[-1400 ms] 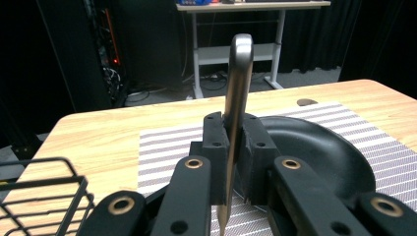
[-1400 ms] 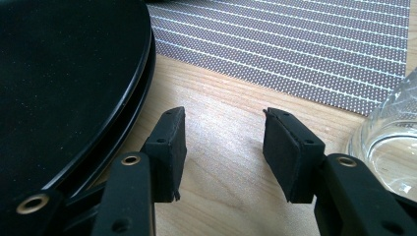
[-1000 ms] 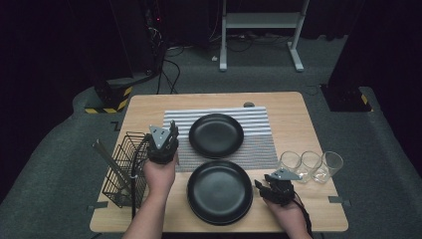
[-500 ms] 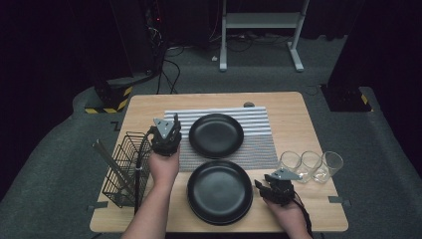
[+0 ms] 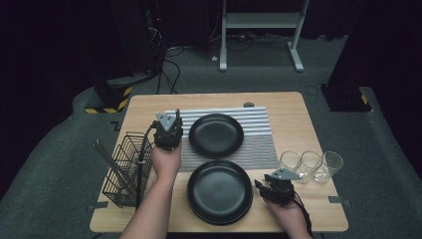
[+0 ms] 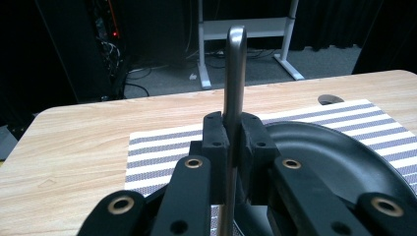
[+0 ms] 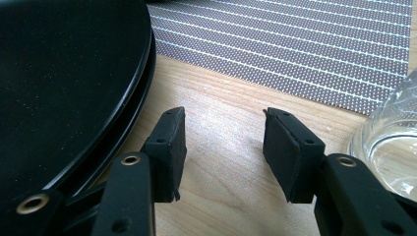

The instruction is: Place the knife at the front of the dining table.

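The metal utensil handle stood upright between the pads of the left gripper, clamped tight, over the left edge of the striped placemat beside the far black plate. We could not see the utensil's working end, which was hidden below the jaws, so we could not tell whether it was a knife, fork or spoon. In the high view the left gripper hovered between the wire basket and the far black plate, and the utensil there was too thin to make out. We saw the right gripper low over the bare wooden table, its jaws partly apart and holding nothing, between the stacked near plates and a clear glass, whose far side was cut off.
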`<state>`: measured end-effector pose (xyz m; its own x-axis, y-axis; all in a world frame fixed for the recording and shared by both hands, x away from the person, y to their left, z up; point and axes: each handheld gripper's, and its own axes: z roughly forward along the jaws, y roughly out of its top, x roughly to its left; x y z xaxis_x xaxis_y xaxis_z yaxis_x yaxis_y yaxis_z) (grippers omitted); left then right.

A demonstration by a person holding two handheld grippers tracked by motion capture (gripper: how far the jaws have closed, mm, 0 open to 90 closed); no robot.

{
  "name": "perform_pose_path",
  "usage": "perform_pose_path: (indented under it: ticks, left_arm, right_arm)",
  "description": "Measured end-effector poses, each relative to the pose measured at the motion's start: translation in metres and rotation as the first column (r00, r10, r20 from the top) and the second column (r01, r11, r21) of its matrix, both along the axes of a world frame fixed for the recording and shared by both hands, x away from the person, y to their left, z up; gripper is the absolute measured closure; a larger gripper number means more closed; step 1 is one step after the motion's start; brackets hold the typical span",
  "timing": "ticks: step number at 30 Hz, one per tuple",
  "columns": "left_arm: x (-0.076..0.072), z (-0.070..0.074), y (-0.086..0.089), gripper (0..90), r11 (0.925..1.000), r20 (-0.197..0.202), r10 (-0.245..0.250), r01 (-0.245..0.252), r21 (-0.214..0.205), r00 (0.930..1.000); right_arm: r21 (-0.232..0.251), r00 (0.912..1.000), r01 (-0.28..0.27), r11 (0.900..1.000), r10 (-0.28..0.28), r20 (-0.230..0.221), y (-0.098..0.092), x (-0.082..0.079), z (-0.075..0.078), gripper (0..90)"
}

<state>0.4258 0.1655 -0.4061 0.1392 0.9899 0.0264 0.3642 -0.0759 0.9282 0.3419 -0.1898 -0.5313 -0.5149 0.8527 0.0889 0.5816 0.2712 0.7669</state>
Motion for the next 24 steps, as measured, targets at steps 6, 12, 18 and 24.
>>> perform_pose_path:
  ticks: [6,12,18,24]
  left_arm:
    - [0.009,-0.002,0.002,82.6,0.9998,-0.009,0.019,-0.019,-0.008,0.9998]
    - [0.016,-0.002,-0.001,82.8,0.9998,-0.034,0.018,-0.018,0.003,0.9993]
    - [0.028,-0.004,-0.002,82.7,0.9997,-0.065,0.025,-0.025,-0.002,0.9976]
    - [0.038,-0.006,-0.003,82.8,0.9996,-0.092,0.028,-0.028,0.008,0.9953]
  right_arm:
    - [-0.001,1.0000,-0.001,1.0000,0.001,0.001,0.000,0.000,0.000,50.8]
    - [-0.002,1.0000,-0.003,1.0000,0.003,0.002,0.000,0.000,0.000,50.8]
    - [-0.002,1.0000,-0.005,1.0000,0.005,0.003,0.000,0.000,0.000,50.8]
    - [0.001,1.0000,-0.006,1.0000,0.006,0.003,0.000,0.000,0.000,50.8]
